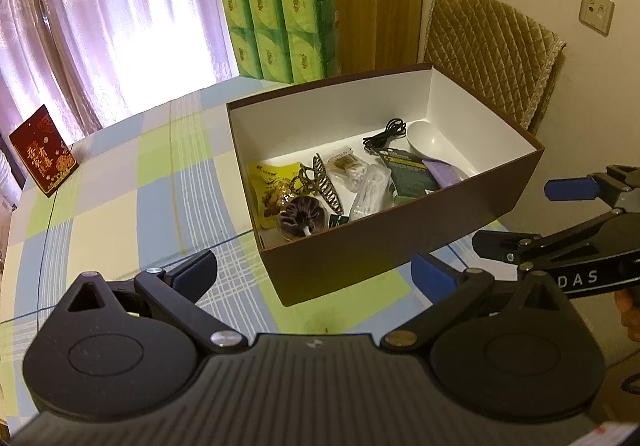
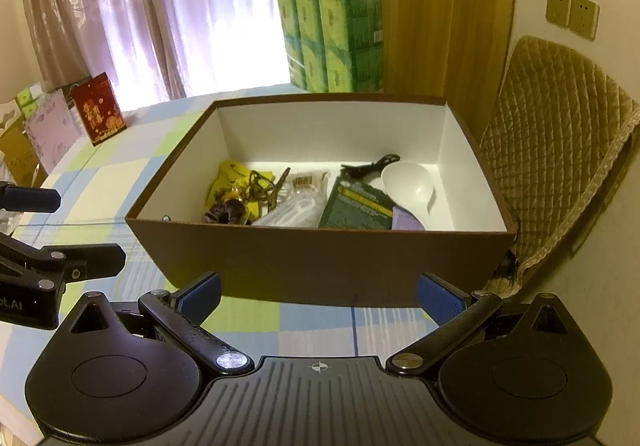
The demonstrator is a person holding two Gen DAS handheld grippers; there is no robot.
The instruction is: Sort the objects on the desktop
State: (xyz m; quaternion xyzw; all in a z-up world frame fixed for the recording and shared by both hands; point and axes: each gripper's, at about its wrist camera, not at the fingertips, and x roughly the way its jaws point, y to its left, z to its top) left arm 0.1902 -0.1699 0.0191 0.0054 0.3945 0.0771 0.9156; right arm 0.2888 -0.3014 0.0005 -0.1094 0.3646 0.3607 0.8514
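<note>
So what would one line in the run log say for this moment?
stage: items in brown box | left hand-held gripper: open, empty | right hand-held gripper: open, empty | both short of box

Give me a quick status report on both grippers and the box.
Left gripper open, empty. Right gripper open, empty. Brown box on the table, small items already inside. Nothing between grippers and box.

A table covered by a checked cloth (image 1: 132, 182) is seen. On it are set a brown box (image 1: 400, 242), a stack of green tissue packs (image 1: 280, 22) and a red card (image 1: 42, 150).
</note>
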